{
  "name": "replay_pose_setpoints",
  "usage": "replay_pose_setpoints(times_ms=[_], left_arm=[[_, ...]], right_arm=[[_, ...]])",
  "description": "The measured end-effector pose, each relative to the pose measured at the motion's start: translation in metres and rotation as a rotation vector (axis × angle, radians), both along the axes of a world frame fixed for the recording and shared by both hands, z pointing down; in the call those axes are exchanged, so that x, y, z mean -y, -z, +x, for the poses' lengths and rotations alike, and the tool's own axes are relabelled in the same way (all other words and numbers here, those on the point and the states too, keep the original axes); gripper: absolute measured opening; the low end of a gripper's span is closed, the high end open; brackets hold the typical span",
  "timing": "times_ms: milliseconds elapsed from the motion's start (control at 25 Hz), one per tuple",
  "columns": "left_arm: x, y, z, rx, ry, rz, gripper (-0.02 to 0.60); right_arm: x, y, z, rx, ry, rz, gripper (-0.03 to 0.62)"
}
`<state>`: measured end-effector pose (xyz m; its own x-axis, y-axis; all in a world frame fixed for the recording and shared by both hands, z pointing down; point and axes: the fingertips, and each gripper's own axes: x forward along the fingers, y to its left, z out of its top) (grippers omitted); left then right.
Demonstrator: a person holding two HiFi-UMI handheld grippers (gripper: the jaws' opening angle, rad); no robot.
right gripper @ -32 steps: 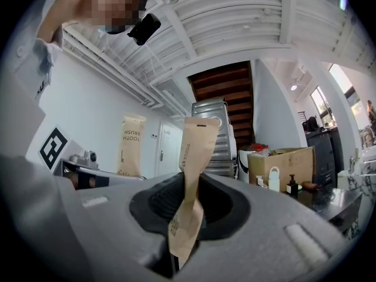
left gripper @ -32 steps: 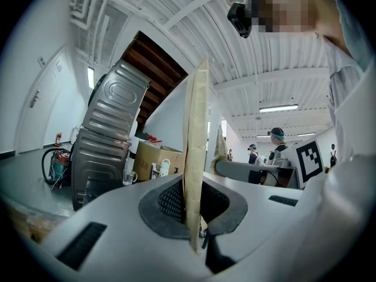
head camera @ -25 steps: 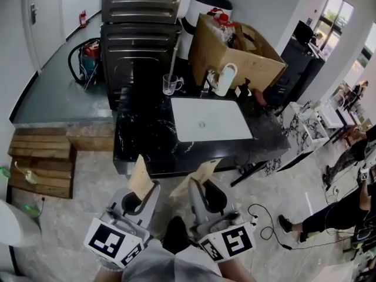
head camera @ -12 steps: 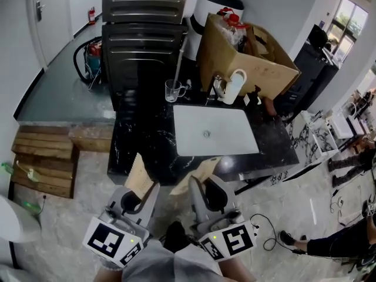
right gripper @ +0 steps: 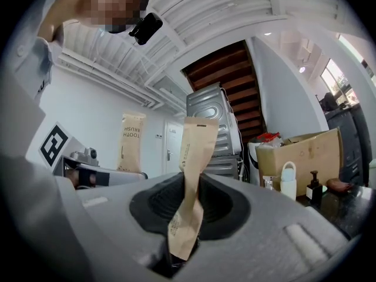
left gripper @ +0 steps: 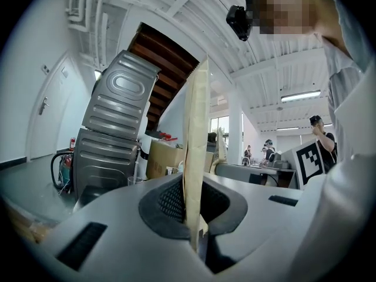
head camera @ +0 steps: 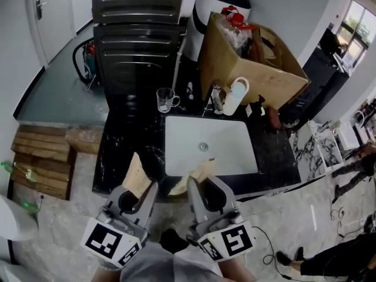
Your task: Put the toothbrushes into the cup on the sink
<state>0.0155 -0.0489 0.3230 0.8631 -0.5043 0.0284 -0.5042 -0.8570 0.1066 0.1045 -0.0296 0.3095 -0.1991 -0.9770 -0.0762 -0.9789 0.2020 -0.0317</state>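
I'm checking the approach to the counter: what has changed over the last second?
The left gripper and right gripper have advanced toward the sink; the left packet and right packet now overlap the near edge of the counter. Nothing grasped or released: each gripper stays shut on its toothbrush packet. The glass cup stays put.

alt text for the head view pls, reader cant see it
Seen from above, the left tool and the right tool each grip a brown paper toothbrush packet over the near edge of a black counter with a white sink. A clear glass cup stands beyond the sink's far left corner.
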Motion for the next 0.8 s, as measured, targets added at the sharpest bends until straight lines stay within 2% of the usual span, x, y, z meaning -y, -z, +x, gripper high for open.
replay_pose_setpoints(times_ms=[360,800], left_arm=[[0.050,0.001,0.061,-0.005,0.050,-0.011,0.009],[0.069,0.004,0.089,0.007,0.097,-0.005,0.009]], right_arm=[[0.053,-0.001,0.065,0.011,0.046,-0.010,0.069],[0.076,0.000,0.090,0.019,0.105,-0.006,0.069]])
